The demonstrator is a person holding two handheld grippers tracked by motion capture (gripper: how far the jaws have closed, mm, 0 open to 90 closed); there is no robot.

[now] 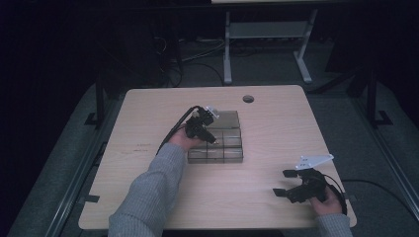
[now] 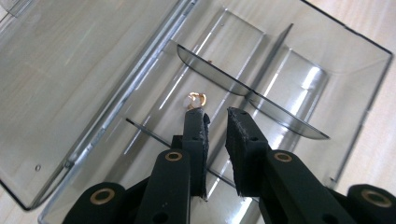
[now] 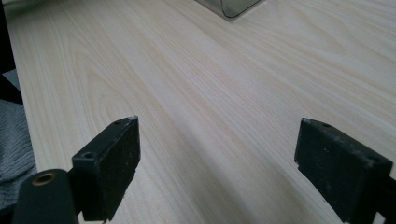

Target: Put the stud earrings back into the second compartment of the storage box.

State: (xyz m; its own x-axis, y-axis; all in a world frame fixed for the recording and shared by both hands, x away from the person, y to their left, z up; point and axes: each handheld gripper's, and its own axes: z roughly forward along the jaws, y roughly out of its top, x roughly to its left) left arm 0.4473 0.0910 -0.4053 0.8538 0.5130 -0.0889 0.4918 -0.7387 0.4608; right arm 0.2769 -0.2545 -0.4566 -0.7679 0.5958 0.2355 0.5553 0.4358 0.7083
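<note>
We see a clear smoky plastic box [image 1: 222, 143] w/ compartments near the middle of the worktop [image 1: 276, 123], lid open behind it. The left gripper [image 1: 210, 138] is over the box, held by the left hand [image 1: 185, 140], grey sleeve [image 1: 153, 192] coming from below. In the left gripper view its jaws are nearly together, a narrow gap between them, nothing pinched. Just past the tip of one jaw, a small gold-coloured piece [image 2: 196, 99] lies on the floor of a box compartment; we cannot tell if the jaw touches it. The right gripper [image 1: 289, 185] rests well apart from the box, toward the near right corner of the worktop, jaws spread wide, empty.
</note>
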